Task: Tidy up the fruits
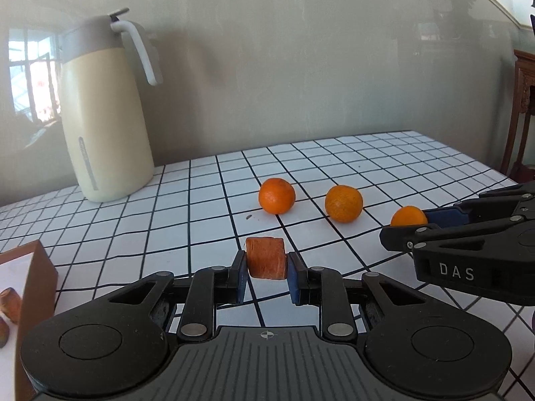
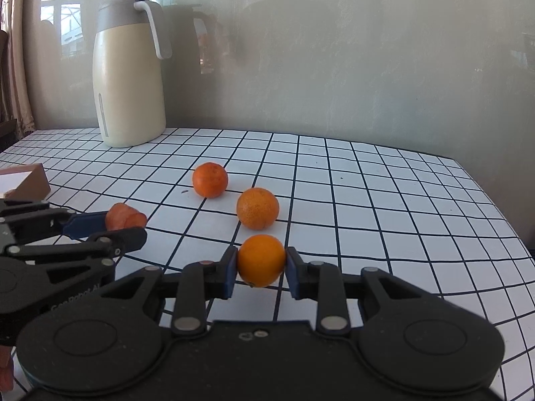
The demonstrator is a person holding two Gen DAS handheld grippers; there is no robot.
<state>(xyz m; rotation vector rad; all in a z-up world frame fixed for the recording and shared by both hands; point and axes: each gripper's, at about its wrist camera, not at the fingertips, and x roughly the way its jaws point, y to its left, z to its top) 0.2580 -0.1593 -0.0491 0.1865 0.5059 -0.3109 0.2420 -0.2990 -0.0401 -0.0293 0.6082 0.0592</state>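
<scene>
A: Left wrist view: the left gripper (image 1: 266, 271) has its blue pads clamped on a carrot chunk (image 1: 266, 262), held just clear of the checked tablecloth (image 1: 187, 207). The cream jug (image 1: 107, 110) stands far left by the wall; two loose oranges (image 1: 277, 195) (image 1: 343, 203) lie to the jug's right, well apart from it.

B: And the box?

A: A brown box (image 1: 40, 267) sits nearer than the jug, with carrot pieces (image 1: 10, 304) inside.

B: Right wrist view?

A: The right gripper (image 2: 261, 269) is closed tight on a third orange (image 2: 261, 260), farthest from the jug (image 2: 128, 77). The loose oranges (image 2: 210, 179) (image 2: 257, 208) lie between it and the jug.
</scene>
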